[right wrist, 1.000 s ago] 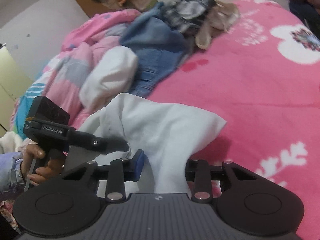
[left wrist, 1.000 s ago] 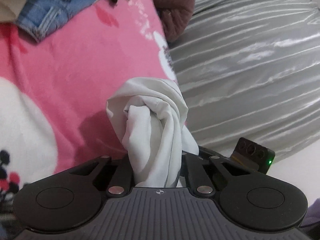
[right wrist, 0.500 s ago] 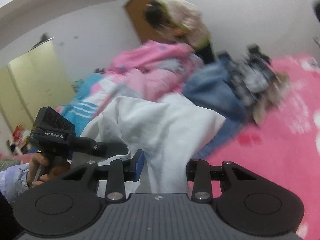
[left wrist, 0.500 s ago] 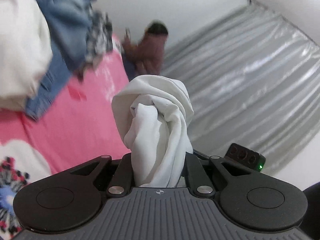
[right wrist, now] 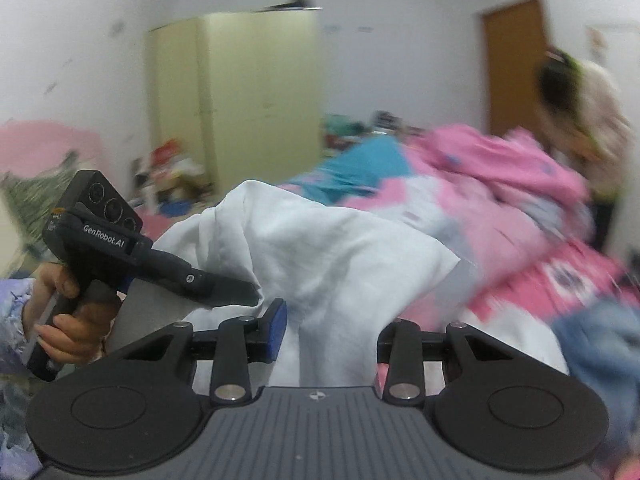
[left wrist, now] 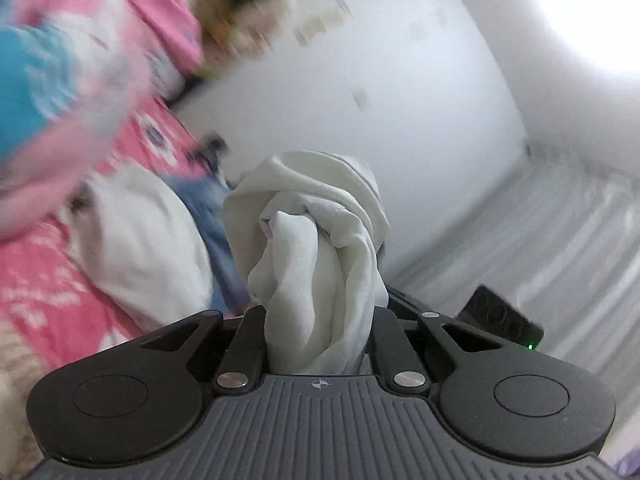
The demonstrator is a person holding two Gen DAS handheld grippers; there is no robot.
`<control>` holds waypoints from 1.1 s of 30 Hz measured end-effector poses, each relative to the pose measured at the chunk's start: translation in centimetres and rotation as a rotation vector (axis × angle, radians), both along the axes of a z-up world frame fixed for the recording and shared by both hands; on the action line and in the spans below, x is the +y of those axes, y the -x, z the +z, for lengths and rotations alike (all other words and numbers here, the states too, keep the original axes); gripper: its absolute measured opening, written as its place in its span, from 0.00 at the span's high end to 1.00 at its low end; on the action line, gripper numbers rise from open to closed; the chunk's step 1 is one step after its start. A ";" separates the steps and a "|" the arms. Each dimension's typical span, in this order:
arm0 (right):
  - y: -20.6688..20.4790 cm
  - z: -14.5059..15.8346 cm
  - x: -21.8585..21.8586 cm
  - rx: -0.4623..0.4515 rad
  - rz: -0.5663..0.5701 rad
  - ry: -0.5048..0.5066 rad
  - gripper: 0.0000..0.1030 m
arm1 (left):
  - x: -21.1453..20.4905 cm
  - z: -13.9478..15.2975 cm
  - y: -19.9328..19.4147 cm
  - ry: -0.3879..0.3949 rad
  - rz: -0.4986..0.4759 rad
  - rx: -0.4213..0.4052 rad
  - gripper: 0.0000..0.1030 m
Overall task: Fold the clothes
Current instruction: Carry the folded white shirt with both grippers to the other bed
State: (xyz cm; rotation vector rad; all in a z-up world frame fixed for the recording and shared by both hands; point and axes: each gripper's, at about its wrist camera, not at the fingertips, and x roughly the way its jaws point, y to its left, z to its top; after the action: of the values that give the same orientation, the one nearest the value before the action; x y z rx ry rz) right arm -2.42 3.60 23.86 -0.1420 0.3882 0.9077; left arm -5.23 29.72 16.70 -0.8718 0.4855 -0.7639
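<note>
Between my left fingers [left wrist: 320, 320] a bunched roll of the white garment [left wrist: 316, 248] stands straight out ahead of me, clamped tight, its folds twisted round one another so that I cannot pick out a hem or a corner in it. Off to the right of those fingers, close by, the black housing with the green light belongs to my right gripper [right wrist: 332, 332], so my two hands ride side by side with the cloth spanning them. In my right view the same garment runs forward between my fingers as a broad white sheet and drapes away past them, and my left gripper shows on the left, gripped in a hand [right wrist: 68, 312], its tips biting into the cloth's edge. My right fingers stand partly apart and have just eased a little wider; the blue pad [right wrist: 276, 330] on the left side lies at the cloth, but the right-hand pad is buried under fabric, so I cannot tell whether they truly pinch it or the cloth merely lies through the gap.

The relation that matters, I judge: the garment's long axis runs from one hand across to the other, and spreading it calls for drawing them apart. The pink bed [right wrist: 560, 280] lies beyond and below my fingers, badly smeared by motion. How much cloth hangs under my hands is cut off.
</note>
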 end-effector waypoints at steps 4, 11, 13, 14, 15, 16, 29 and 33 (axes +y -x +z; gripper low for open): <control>-2.3 0.8 7.1 -0.001 0.179 0.028 0.61 | 3.5 -1.1 3.6 0.075 0.291 -0.026 0.92; -3.0 -1.0 18.3 0.038 0.394 0.041 0.59 | 8.0 -4.2 7.8 0.150 0.664 0.009 0.91; -3.3 -2.1 21.1 0.069 0.402 0.062 0.59 | 9.3 -6.1 7.3 0.179 0.705 0.083 0.91; -3.5 -2.9 22.5 0.074 0.401 0.093 0.59 | 9.9 -7.0 7.0 0.182 0.723 0.115 0.91; -3.7 -3.8 23.9 0.074 0.397 0.134 0.59 | 10.5 -8.1 6.7 0.188 0.758 0.153 0.90; -4.0 -4.6 24.9 0.066 0.389 0.175 0.59 | 11.1 -9.0 6.4 0.181 0.793 0.197 0.84; -5.7 -8.6 25.7 -0.017 0.205 0.329 0.28 | 9.5 -8.1 10.4 -0.069 1.289 0.184 0.47; -3.4 -5.5 24.1 -0.144 0.208 0.208 0.28 | 7.3 -6.2 6.1 -0.233 1.046 -0.007 0.60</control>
State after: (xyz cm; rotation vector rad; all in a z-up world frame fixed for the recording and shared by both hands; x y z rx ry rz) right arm 0.95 27.70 18.32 -0.4426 0.3371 1.0537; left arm -11.36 37.01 10.52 -0.7667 0.0594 0.2465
